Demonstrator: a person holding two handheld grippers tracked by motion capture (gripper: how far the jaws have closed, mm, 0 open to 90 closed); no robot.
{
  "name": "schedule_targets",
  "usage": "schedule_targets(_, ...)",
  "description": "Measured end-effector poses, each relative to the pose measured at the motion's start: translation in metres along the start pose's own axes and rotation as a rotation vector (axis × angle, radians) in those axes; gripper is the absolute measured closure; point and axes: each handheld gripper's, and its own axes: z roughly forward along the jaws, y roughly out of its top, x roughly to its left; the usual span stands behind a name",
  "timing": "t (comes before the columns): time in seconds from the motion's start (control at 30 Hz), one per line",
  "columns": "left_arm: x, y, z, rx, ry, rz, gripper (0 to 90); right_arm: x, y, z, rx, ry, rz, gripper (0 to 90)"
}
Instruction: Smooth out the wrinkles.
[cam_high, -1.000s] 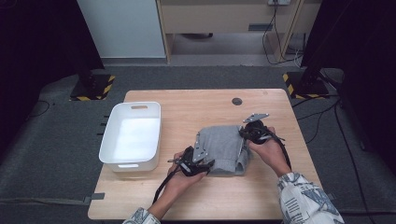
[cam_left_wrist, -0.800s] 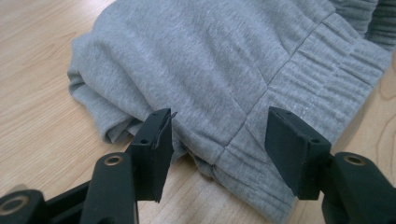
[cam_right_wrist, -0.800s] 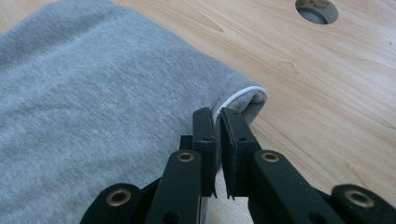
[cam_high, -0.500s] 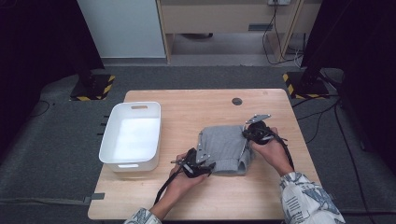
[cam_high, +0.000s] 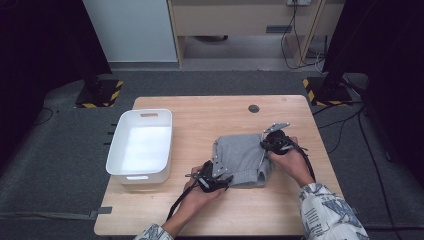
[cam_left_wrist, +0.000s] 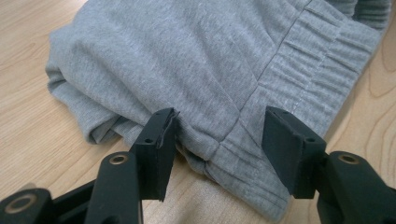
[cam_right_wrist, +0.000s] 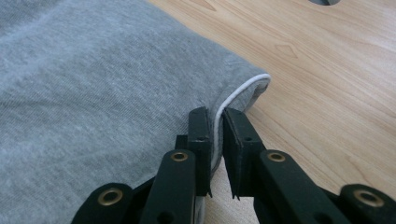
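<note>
R hand-held gripper (cam_right_wrist: 215, 140) easing off folded grey garment (cam_high: 240, 159) hem, jaws just parting; L hand-held gripper (cam_left_wrist: 217, 140) half-open astride waistband; fold likely done.

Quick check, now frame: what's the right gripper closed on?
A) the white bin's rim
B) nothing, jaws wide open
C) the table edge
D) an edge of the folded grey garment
D: in the right gripper view the right gripper has its jaws nearly together, pinching the white-trimmed edge of the grey garment lying on the wooden table.
</note>
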Motion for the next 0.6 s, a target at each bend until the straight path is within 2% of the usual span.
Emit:
schedule_targets(0.17,-0.001,0.0,-0.001,0.002,-0.013,-0.001,44.3,0.001,-0.003,-0.002,0.001,0.009,-0.022,79.2)
schedule_targets(0.23,-0.003,0.0,-0.001,0.002,-0.014,0.002,44.3,0.0,-0.005,-0.003,0.0,0.006,-0.025,74.8)
schedule_targets(0.43,-0.004,-0.001,-0.002,0.001,-0.019,0.006,44.3,-0.003,-0.014,-0.003,-0.031,-0.003,-0.002,64.2)
schedule_targets(0.6,-0.006,-0.002,-0.003,0.002,-0.024,0.008,44.1,-0.005,-0.021,-0.004,-0.042,0.008,0.0,61.3)
